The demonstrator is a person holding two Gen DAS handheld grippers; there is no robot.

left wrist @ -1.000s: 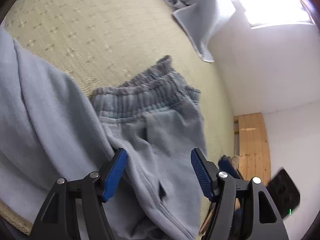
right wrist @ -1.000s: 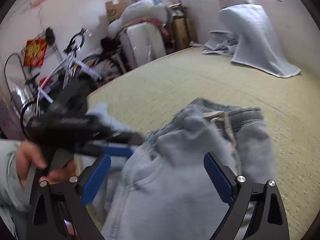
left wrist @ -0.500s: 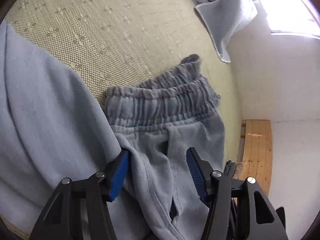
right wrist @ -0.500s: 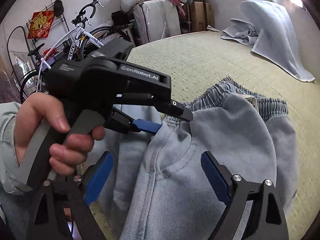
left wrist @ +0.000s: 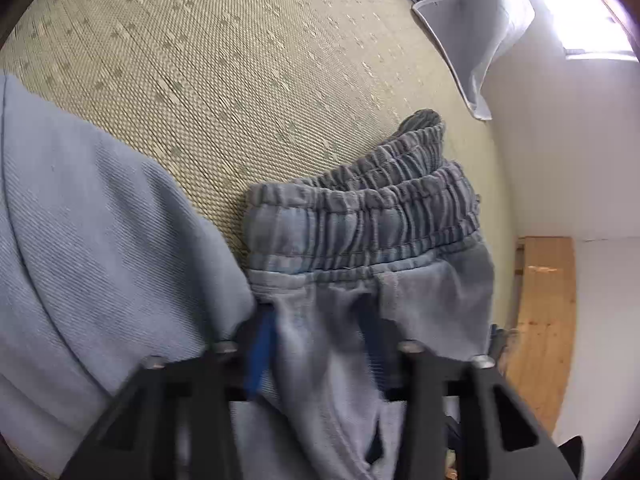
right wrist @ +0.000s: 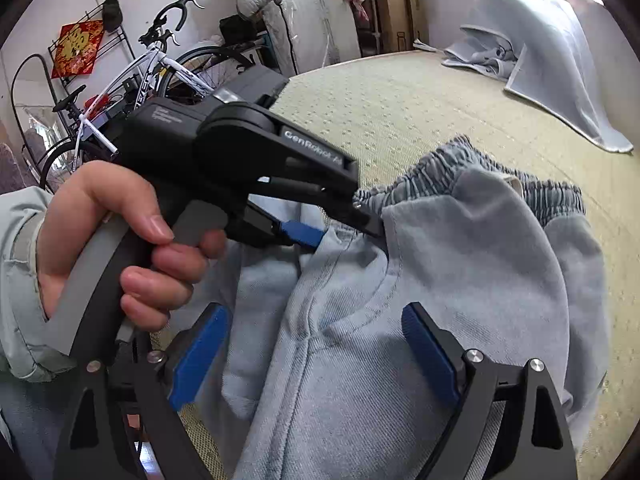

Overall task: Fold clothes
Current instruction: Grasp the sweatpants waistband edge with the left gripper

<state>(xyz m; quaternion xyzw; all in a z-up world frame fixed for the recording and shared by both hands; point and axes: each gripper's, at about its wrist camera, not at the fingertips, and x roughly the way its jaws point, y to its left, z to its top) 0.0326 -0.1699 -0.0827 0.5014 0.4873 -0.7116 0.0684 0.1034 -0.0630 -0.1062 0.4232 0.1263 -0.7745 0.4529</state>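
Sweatpants [left wrist: 360, 240] waistband edge beside bare mat [left wrist: 240, 60], room beyond.

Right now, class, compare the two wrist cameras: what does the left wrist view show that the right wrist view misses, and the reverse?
Only the left wrist view shows the wooden boards by the white wall. Only the right wrist view shows the bicycle, the red wall decoration, the person's hand and the open right gripper. Both show the blue pants, the left gripper closing around their fabric, the woven mat and the grey cloth beyond.
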